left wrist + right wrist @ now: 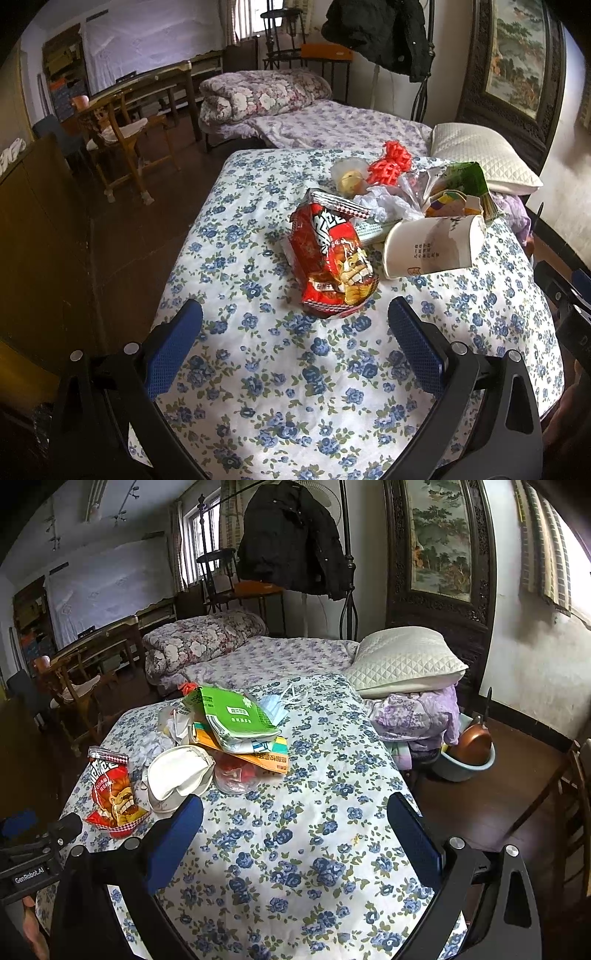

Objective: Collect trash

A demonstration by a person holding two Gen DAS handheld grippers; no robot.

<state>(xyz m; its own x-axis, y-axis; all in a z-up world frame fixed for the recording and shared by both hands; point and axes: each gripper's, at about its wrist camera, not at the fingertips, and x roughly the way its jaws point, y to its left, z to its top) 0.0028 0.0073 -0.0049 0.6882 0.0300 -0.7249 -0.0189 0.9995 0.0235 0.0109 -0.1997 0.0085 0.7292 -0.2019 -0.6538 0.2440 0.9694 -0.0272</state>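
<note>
A pile of trash lies on the blue-flowered bedspread [280, 387]. A red snack bag [332, 266] is nearest, with a crushed white paper cup [432, 243] to its right. Behind them are crumpled white tissue [384, 203], a red foam net [391, 162] and a green packet [465, 177]. My left gripper [295, 314] is open and empty, just short of the snack bag. In the right wrist view the snack bag [110, 794], cup [177, 775], green packet [236, 712] and a blue face mask [275, 705] lie ahead to the left. My right gripper [295, 805] is open and empty.
A white quilted pillow [402, 661] and a folded floral quilt [195, 642] lie at the far end. A blue basin with a brown pan [469, 749] stands on the floor to the right. Wooden chairs [118, 140] stand at the left.
</note>
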